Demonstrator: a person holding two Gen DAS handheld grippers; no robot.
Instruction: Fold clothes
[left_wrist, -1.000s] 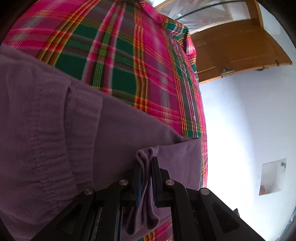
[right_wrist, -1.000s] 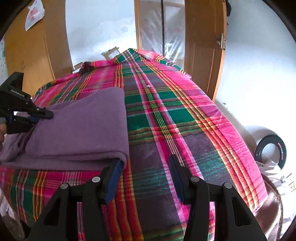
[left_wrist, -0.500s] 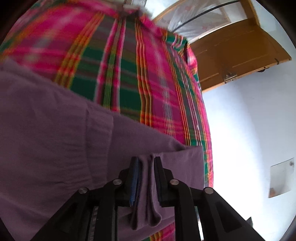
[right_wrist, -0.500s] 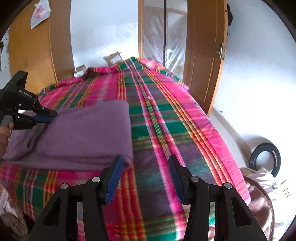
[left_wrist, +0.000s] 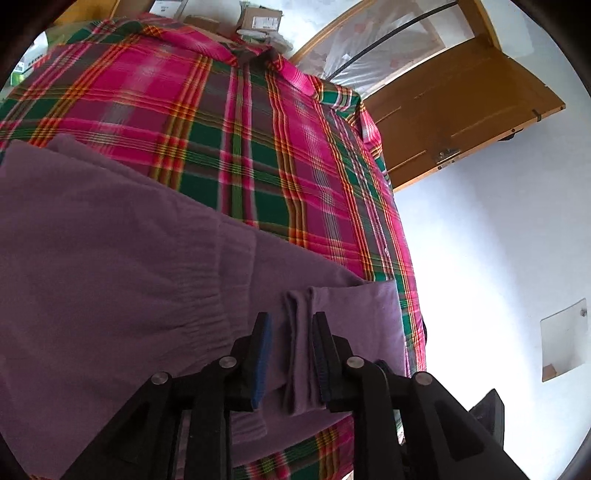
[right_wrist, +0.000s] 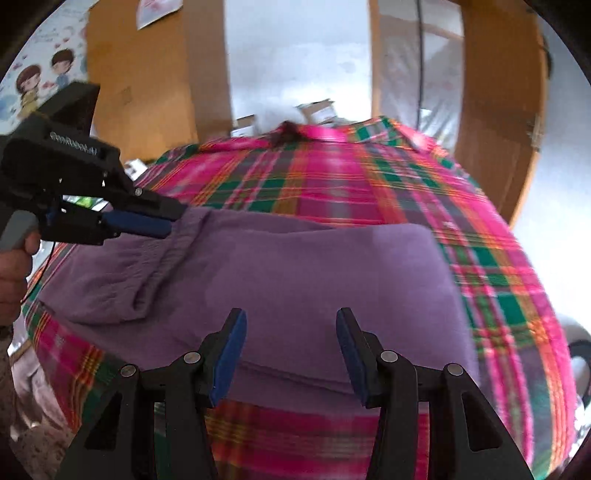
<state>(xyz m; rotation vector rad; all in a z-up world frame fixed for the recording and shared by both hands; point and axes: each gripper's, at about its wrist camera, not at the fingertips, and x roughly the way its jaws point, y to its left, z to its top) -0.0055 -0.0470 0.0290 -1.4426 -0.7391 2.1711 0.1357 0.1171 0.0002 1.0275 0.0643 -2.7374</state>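
A folded purple garment (left_wrist: 110, 258) lies on the plaid bedspread (left_wrist: 240, 122). Its gathered waistband (left_wrist: 218, 295) shows at the near left. My left gripper (left_wrist: 291, 321) is open. A doubled strip of purple cloth (left_wrist: 299, 332) stands loose between its fingers, leaning on the right one. In the right wrist view the same garment (right_wrist: 314, 273) fills the middle. My right gripper (right_wrist: 290, 325) hangs open just above its near edge with nothing between its fingers. The left gripper (right_wrist: 170, 219) sits at the garment's far left corner, held by a hand (right_wrist: 11, 273).
The bedspread (right_wrist: 332, 177) covers the whole bed and drops off at the right edge (right_wrist: 535, 332). A wooden door (left_wrist: 461, 107) stands beyond the bed's far right corner. Cardboard boxes (left_wrist: 258, 22) sit past the head of the bed. A wooden wardrobe (right_wrist: 147, 81) stands at the left.
My left gripper's jaws have spread apart and released their pinch on the purple strip. The right gripper has moved left and closer, from the bare bedspread to over the garment.
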